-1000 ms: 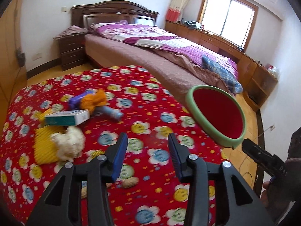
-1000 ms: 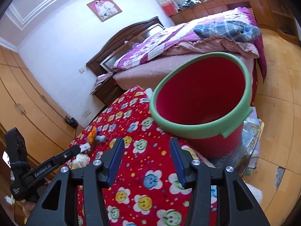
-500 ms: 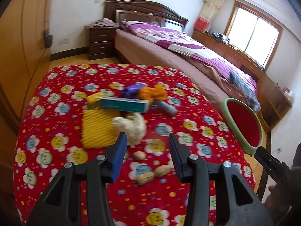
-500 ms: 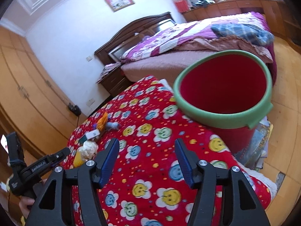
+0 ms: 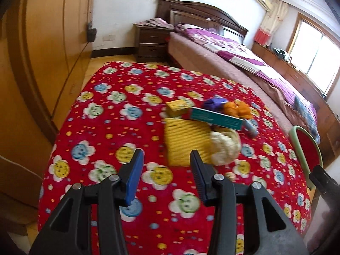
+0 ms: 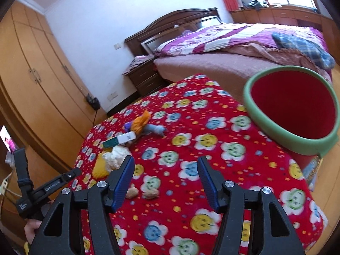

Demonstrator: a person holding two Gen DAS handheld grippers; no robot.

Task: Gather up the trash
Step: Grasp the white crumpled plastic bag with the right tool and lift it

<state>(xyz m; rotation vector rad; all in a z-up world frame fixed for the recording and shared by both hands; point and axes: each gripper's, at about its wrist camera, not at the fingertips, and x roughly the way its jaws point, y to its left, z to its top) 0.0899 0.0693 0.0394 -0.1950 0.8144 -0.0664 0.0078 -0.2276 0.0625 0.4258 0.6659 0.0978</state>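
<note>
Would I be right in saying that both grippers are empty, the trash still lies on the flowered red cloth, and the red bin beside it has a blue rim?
Not quite: the rim of the red bin is green, not blue, as the right wrist view shows. The rest holds: the left gripper and right gripper are empty, and the trash lies on the flowered red cloth.

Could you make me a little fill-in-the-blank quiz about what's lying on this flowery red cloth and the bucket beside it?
1. The bucket is red inside with a ____ rim.
2. The long teal box rests partly on a ____ knitted cloth.
3. Between the fingers of the left gripper there is ____.
4. The two nuts lie just beyond the ____ gripper.

Missing words: green; yellow; nothing; right
</note>
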